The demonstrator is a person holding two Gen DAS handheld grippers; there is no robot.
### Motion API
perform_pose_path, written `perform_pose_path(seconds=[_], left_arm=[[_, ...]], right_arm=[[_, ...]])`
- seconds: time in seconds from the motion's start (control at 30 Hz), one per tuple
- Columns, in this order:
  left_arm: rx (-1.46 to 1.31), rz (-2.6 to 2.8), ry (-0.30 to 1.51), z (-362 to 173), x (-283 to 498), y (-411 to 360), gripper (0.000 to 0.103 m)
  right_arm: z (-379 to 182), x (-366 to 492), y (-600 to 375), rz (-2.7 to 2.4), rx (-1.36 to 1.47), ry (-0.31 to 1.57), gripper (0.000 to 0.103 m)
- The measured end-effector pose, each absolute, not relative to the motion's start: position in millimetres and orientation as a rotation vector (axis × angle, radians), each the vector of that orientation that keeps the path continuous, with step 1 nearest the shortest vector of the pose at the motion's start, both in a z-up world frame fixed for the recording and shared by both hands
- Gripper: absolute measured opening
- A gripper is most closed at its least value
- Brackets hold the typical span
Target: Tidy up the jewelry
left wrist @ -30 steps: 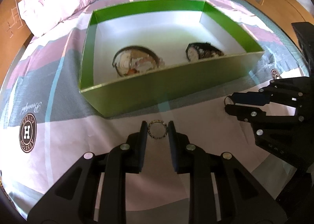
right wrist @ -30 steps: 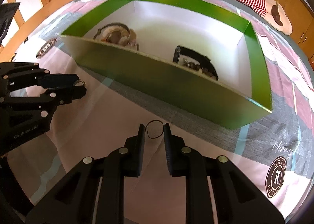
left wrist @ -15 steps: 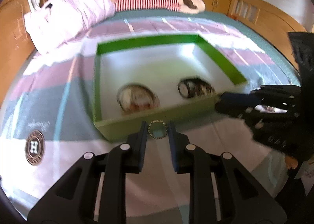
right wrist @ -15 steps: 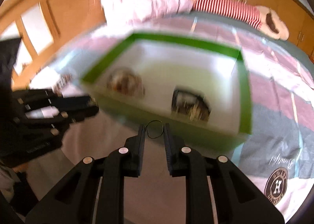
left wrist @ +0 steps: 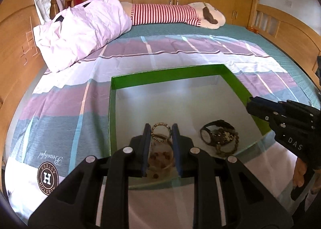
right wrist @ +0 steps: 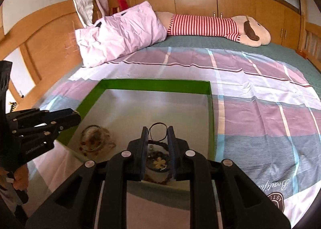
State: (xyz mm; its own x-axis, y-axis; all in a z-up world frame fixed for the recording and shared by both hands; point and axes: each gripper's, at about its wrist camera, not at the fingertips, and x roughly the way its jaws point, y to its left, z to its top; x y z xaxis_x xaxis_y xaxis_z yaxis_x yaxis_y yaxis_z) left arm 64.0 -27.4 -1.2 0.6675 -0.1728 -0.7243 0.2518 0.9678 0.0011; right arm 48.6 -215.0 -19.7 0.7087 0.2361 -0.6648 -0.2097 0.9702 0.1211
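While both of your grippers hang over the near side of the green box [left wrist: 174, 72] on the bed [left wrist: 60, 106], each one is carrying a ring. Starting at the left, your left gripper [left wrist: 161, 133] is clamped on a beaded ring [left wrist: 161, 131], which stands upright between the fingertips above the box's near left corner. Directly beneath it, on the pale box floor, lies a round pile of bangles with reddish beads [left wrist: 160, 155], partly hidden by the fingers. Further right on the box floor, near the near right corner, a black watch [left wrist: 215, 129] rests tangled with a dark chain bracelet [left wrist: 227, 143]. Over that spot your right gripper [right wrist: 158, 134] is closed on a thin black ring [right wrist: 158, 131], held upright between its fingertips above the watch and chain. In the left wrist view the right gripper reaches in over the box's right wall. Beyond the box, at the far edge of the bed, a pink pillow [left wrist: 80, 28] lies to the left and a striped plush toy [left wrist: 170, 13] stretches to the right.
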Motion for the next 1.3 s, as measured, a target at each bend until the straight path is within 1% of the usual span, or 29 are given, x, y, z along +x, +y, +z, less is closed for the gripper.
perform_pose_path(seconds=[0.2, 0.5, 0.67, 0.7, 0.77, 0.8, 0.83, 0.87, 0.9, 0.93, 0.97, 1.0, 1.03, 1.07, 1.1, 1.13, 1.17, 1.23, 1.3], left_arm=[[0.1, -0.204, 0.86, -20.3, 74.4, -23.3, 0.021], [0.106, -0.208, 0.868, -25.9, 74.3, -28.4, 0.021], [0.136, -0.207, 0.874, -31.9, 74.7, -31.6, 0.021], [0.138, -0.207, 0.875, -32.2, 74.8, -31.2, 0.021], [0.138, -0.211, 0.878, -33.1, 75.0, -31.2, 0.022], [0.141, -0.21, 0.874, -33.0, 74.4, -31.4, 0.026], [0.144, -0.205, 0.869, -32.5, 73.8, -31.4, 0.033], [0.153, -0.191, 0.852, -31.4, 72.1, -31.5, 0.05], [0.163, -0.178, 0.834, -30.2, 70.1, -31.9, 0.058], [0.177, -0.166, 0.82, -29.3, 68.4, -32.7, 0.059], [0.188, -0.16, 0.815, -28.8, 66.6, -33.8, 0.061], [0.194, -0.159, 0.811, -28.1, 65.2, -34.5, 0.066], [0.197, -0.157, 0.803, -27.0, 63.1, -34.9, 0.07], [0.199, -0.151, 0.796, -25.6, 61.2, -35.1, 0.076], [0.2, -0.145, 0.791, -24.8, 59.7, -34.7, 0.08], [0.203, -0.131, 0.787, -23.8, 57.5, -34.3, 0.082], [0.205, -0.12, 0.788, -22.8, 56.2, -33.5, 0.086], [0.21, -0.092, 0.791, -21.0, 52.4, -30.2, 0.089], [0.184, -0.067, 0.81, -19.7, 47.9, -23.5, 0.096]], right_arm=[[-33.8, 52.6, -210.9, 0.239, 0.025, 0.778, 0.019], [-41.1, 60.0, -198.7, 0.263, 0.047, 0.797, 0.019], [-47.3, 58.0, -185.3, 0.263, -0.012, 0.805, 0.019], [-47.6, 57.7, -184.6, 0.254, -0.016, 0.803, 0.02], [-45.8, 56.2, -185.4, 0.243, -0.007, 0.795, 0.04], [-43.6, 54.3, -186.8, 0.24, 0.008, 0.783, 0.051], [-39.9, 52.0, -188.8, 0.241, 0.025, 0.77, 0.053], [-37.2, 51.3, -190.2, 0.244, 0.031, 0.767, 0.053], [-34.1, 50.1, -191.5, 0.247, 0.035, 0.762, 0.056], [-29.5, 47.1, -193.8, 0.245, 0.042, 0.746, 0.063], [-26.2, 45.1, -196.3, 0.238, 0.049, 0.733, 0.068], [-22.6, 41.9, -199.0, 0.227, 0.058, 0.717, 0.08], [-19.5, 38.4, -202.0, 0.216, 0.068, 0.7, 0.089], [-17.3, 36.0, -203.7, 0.208, 0.073, 0.69, 0.093], [-15.7, 33.4, -205.5, 0.197, 0.075, 0.681, 0.098], [-15.0, 31.7, -206.8, 0.186, 0.071, 0.678, 0.101], [-15.6, 30.8, -207.6, 0.166, 0.056, 0.692, 0.102], [-17.3, 30.0, -207.5, 0.147, 0.039, 0.714, 0.102], [-19.4, 28.9, -207.3, 0.135, 0.035, 0.721, 0.102]])
